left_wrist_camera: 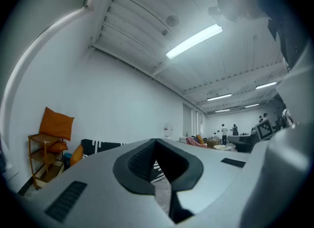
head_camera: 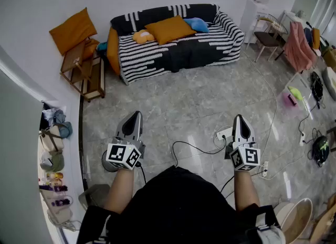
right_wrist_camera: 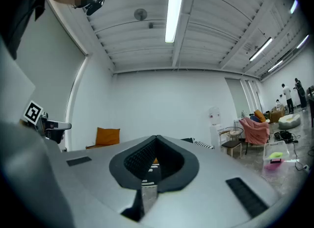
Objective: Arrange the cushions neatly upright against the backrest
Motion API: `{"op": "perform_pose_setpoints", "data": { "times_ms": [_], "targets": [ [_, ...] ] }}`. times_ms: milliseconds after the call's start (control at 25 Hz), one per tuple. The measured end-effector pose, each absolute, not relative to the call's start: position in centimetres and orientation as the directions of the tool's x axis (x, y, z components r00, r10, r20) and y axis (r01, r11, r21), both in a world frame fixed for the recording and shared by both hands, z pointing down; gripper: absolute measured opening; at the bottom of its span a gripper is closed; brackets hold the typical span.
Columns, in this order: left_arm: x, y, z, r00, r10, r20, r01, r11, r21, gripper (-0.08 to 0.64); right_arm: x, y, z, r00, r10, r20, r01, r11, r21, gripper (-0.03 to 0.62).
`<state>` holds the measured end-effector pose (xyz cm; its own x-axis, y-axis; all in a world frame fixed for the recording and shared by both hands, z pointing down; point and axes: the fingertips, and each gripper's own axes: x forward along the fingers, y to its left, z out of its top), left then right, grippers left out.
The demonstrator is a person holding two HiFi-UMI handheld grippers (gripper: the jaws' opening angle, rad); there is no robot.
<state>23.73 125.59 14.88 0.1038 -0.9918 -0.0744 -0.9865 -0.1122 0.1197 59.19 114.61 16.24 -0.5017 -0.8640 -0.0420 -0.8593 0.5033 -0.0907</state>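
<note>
Sofa: orange cushion, blue cushion, yellow cushion slumped along seat's back edge, none upright, task apparently unstarted; L gripper, R gripper well short of sofa, jaws pressed together, empty.

**Sofa, rack and floor**

On the striped sofa: large orange cushion lying mid-seat, blue cushion just right of it, small yellow cushion to its left. Atop the wooden rack beside the sofa, second orange cushion, propped at the wall. On the grey tiled floor, white power strip with cables.
</note>
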Motion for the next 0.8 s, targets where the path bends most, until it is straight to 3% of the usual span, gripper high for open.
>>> {"op": "perform_pose_setpoints", "data": {
  "times_ms": [800],
  "targets": [
    [25.8,124.4,14.8,0.153,-0.986,-0.071,-0.980,-0.161,0.117,0.020,59.3,115.0,15.9,-0.510,-0.856,-0.077,-0.849,0.516,-0.113,0.031]
  ]
}}
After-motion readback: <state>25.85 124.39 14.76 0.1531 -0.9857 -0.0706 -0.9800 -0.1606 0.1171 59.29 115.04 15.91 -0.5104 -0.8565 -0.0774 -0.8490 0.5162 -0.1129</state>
